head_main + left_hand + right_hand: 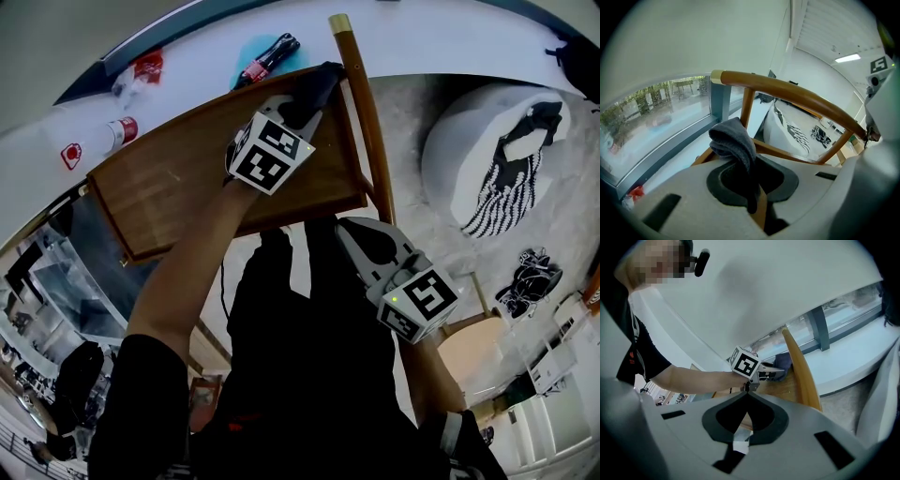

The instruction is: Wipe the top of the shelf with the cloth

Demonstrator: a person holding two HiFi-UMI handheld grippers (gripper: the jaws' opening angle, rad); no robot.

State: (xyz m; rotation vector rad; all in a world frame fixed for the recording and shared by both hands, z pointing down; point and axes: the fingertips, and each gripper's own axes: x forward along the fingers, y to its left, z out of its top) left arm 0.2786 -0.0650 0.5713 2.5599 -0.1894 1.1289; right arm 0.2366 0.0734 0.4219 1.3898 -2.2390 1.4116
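Observation:
The wooden shelf top (197, 183) runs from lower left to upper right in the head view. A dark grey cloth (314, 86) lies bunched at its far right corner, by the curved wooden rail (364, 112). My left gripper (305, 108) is shut on the cloth there. In the left gripper view the cloth (735, 143) hangs folded between the jaws of the left gripper (752, 174). My right gripper (354, 232) is held below the shelf's front edge, shut with nothing in it. The right gripper view shows the right gripper (746, 397) pointing at the left gripper's marker cube (746, 364) and the cloth (783, 364).
On the white sill behind the shelf lie a cola bottle (268, 60), a red-labelled bottle (114, 133) and a wrapper (141, 70). A white beanbag (487, 155) with a striped cloth sits on the floor to the right. The rail (797, 96) arches past the left gripper.

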